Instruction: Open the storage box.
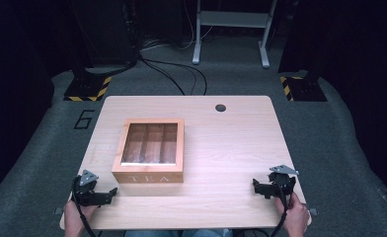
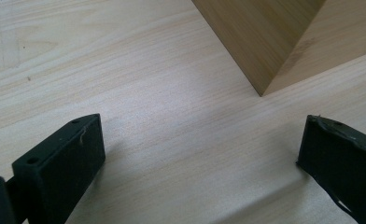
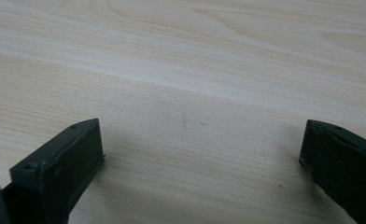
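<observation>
Both grippers rest at the near table edge with jaws spread wide and nothing between them: left gripper (image 1: 113,191) just off the near left corner of the wooden tea box (image 1: 149,150), right gripper (image 1: 255,186) well apart from it. A one-sided push could skid the box across the table (image 1: 231,143). Its front reads "TEA"; the floor shows "6".

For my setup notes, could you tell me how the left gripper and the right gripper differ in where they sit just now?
The left gripper sits near the tea box, just off its front left corner; the right gripper sits far from it, near the table's right edge. The left gripper view catches that box corner; the right gripper view looks at bare wood. Both are open and empty.
</observation>
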